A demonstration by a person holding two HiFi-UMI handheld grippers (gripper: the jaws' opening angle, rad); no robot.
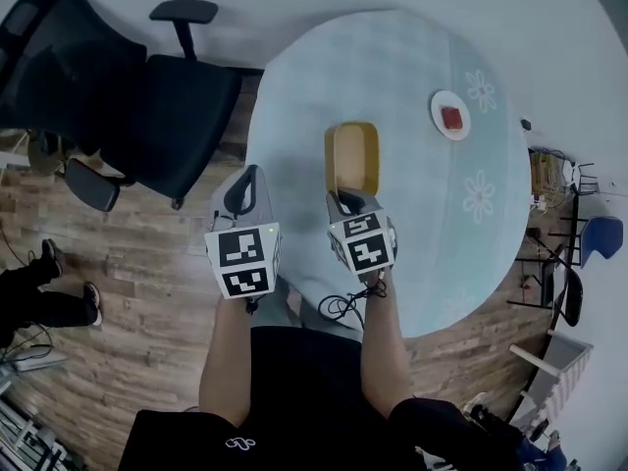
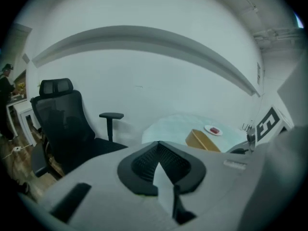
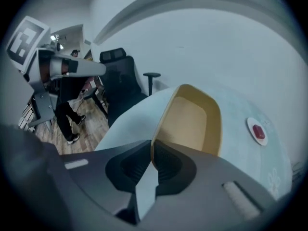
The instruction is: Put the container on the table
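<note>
A yellow open-topped container [image 1: 351,157] is over the near middle of the round table [image 1: 412,263], which has a pale blue cloth. My right gripper [image 1: 345,200] is shut on the container's near rim. In the right gripper view the rim [image 3: 159,129] runs in between the jaws and the container [image 3: 192,121] tilts upward. I cannot tell whether its base touches the cloth. My left gripper [image 1: 245,190] hovers at the table's left edge, shut, with nothing in it. The left gripper view has the container [image 2: 204,139] off to its right.
A white saucer [image 1: 450,114] with a small red thing on it sits at the table's far right. A black office chair [image 1: 147,106] stands close to the table's left side. A person's legs [image 1: 39,297] are at the far left. Furniture clutter lines the right edge.
</note>
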